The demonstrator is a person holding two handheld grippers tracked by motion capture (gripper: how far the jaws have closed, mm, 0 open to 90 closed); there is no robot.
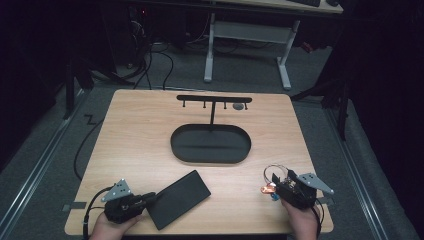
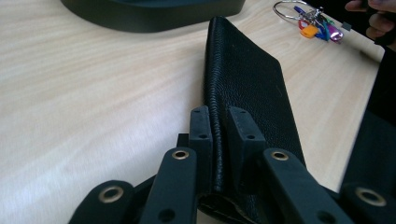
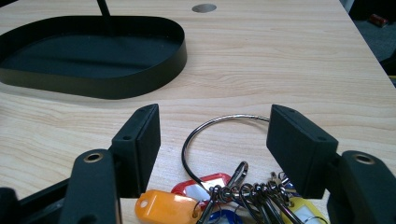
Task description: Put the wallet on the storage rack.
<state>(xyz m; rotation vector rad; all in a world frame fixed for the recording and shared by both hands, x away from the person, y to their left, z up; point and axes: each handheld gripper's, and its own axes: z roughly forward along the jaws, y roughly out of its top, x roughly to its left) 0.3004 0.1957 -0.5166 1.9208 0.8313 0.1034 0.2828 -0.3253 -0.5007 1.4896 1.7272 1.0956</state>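
1. Left gripper (image 1: 150, 197), at 7 o'clock on the table (image 1: 130, 140): jaws clamped on the near edge of a black wallet (image 1: 180, 198). In the left gripper view the pads pinch the wallet's (image 2: 247, 79) spine from both sides, gripper (image 2: 219, 130) pointing along it.
2. Wallet: flat, grained leather, long side running from the left gripper up toward 1 o'clock. Near end looks slightly raised in the left gripper view; can't tell whether the far end rests on the table.
3. Right gripper (image 1: 272, 186), at 5 o'clock: jaws wide apart, pads touching nothing. In the right gripper view (image 3: 215, 135) the pads stand either side of the key ring, clear of the wire.
4. Bunch of keys (image 1: 270, 189) on a big wire ring (image 3: 219, 135): lying on the table between the right jaws, ring toward 12 o'clock, coloured tags (orange (image 3: 166, 207), red, blue, yellow) at the near end.
5. Keys (image 2: 317, 25) and wallet are well apart.
6. Black oval tray (image 1: 210, 155): middle of the table, at 12 o'clock from the wallet, well beyond both grippers.
7. Thin post with a hook bar (image 1: 214, 99) rises from the tray's far side.
8. Round grey cap (image 3: 204, 8) in the table top, far edge, about 1 o'clock.
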